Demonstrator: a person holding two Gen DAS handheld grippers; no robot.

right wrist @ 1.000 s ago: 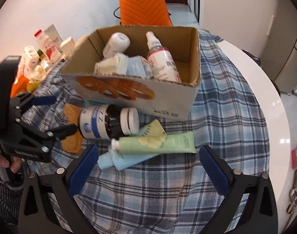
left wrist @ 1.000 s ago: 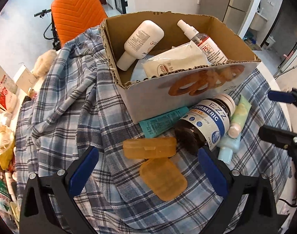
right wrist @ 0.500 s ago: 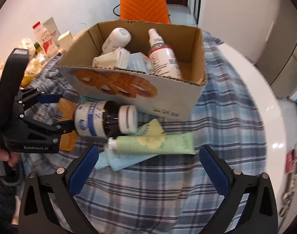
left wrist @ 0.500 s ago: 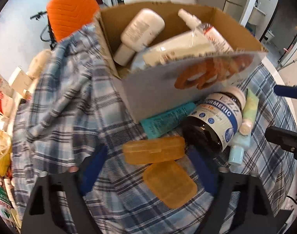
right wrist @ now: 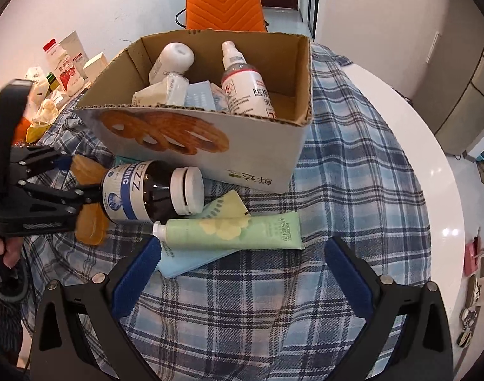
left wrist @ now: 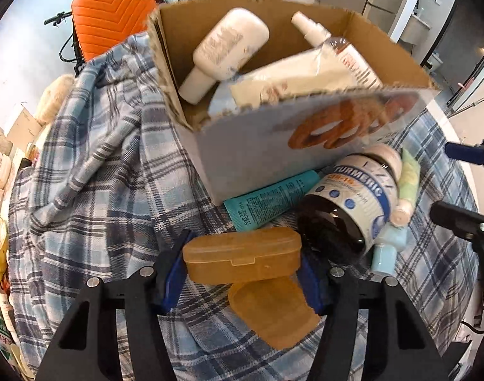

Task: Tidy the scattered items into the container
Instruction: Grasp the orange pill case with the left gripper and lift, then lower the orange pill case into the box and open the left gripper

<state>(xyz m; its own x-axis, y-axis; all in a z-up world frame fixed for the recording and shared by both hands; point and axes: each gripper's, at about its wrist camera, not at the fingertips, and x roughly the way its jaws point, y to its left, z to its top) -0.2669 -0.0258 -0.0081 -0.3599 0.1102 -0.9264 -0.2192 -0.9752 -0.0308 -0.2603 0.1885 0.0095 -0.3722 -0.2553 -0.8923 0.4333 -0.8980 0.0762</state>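
Left gripper (left wrist: pixel 242 273) is closing its jaws around the translucent amber plastic case (left wrist: pixel 242 255), pads right at its two ends, contact looking close but not firm yet. So this is the grab step. A second amber case (left wrist: pixel 273 311) lies just under it on the plaid-cloth surface (left wrist: pixel 99 174). Right gripper (right wrist: pixel 242 270) hangs wide open over the pale green tube (right wrist: pixel 235 230). Next I'd finish the squeeze, then lift over the cardboard box (left wrist: pixel 242 155) wall without bumping the brown turmeric bottle (left wrist: pixel 346 209).
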